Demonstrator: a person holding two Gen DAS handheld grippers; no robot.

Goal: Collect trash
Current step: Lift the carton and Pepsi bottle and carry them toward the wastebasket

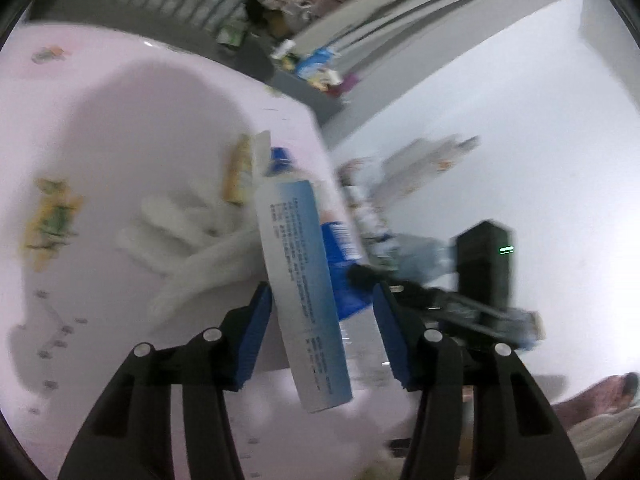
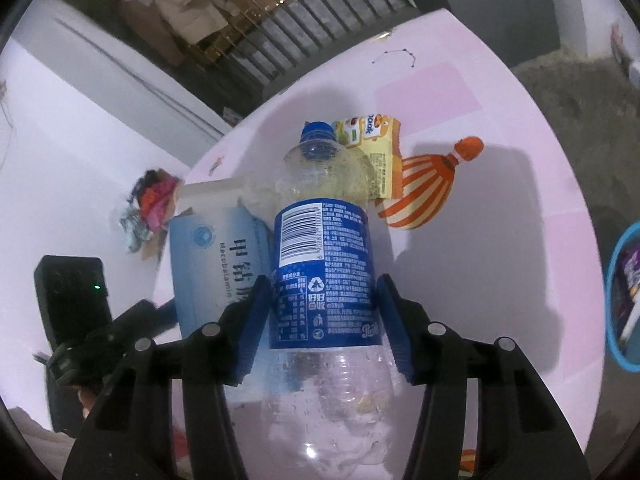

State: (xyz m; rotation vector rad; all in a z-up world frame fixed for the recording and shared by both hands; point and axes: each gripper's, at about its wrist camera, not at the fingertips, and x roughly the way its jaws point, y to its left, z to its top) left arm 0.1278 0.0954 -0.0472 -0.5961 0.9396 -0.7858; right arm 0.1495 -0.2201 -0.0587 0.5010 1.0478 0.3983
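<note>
It looked like a lived-in home interior, untidy and dim. A pink table point(image 2: 500, 208) carried household litter, with a snack wrapper point(image 2: 374, 148) and an orange-striped pouch point(image 2: 424, 188) toward its far edge, and beyond that edge a metal railing point(image 2: 304, 28) ran before warm lights. A grey cabinet point(image 2: 492, 12) piled with packets stood by the white wall point(image 2: 80, 128), and clothes point(image 2: 150, 204) lay heaped on the pale floor.

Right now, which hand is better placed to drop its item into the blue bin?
Right. Its gripper clamps the bottle, and the blue bin shows at its view's right edge. The left gripper with the box sees no bin.
</note>
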